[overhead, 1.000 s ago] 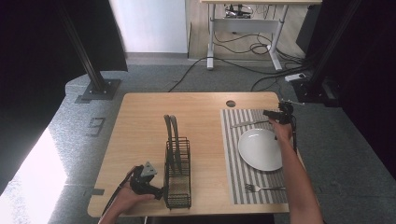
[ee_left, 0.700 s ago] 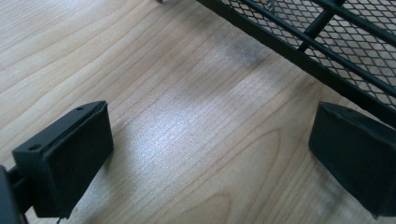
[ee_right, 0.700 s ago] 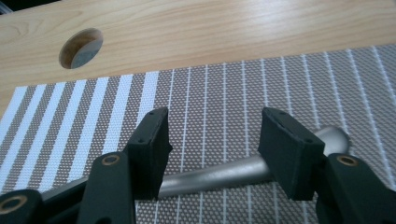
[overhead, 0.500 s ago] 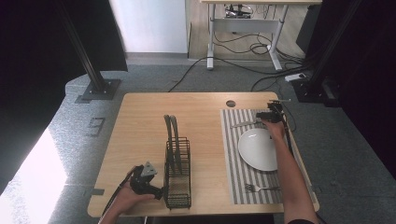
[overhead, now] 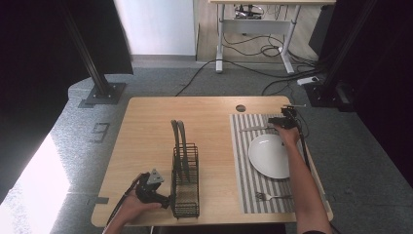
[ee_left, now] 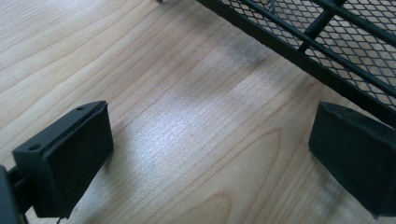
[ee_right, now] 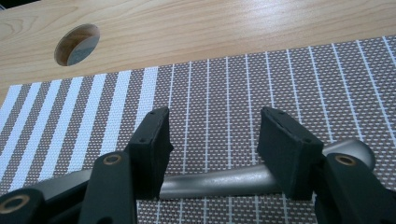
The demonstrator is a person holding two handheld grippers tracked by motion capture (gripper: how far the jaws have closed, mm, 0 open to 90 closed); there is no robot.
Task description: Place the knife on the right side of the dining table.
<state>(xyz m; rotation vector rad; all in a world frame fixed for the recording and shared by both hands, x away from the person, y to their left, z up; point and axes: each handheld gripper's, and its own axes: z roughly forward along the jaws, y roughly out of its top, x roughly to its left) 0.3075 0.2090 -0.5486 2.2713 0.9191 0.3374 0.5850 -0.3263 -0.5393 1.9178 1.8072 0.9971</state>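
over the striped placemat (ee_right: 224, 93): my right gripper (ee_right: 212, 140) straddles a metal utensil handle (ee_right: 219, 184).
jaws partly open, not gripping it; left gripper (ee_left: 205, 154) open, empty, beside the black mesh rack (ee_left: 327, 42).

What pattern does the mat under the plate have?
The placemat has grey-brown and white stripes, clearest in the right gripper view.

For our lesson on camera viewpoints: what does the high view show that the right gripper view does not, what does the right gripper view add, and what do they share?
High view alone: the white plate, the fork, the black wire rack and the left gripper beside it.

Right gripper view alone: the open pads standing either side of a metal utensil handle, not pressing it.

Shared: the striped placemat, the wooden table with its round hole, and the right gripper.
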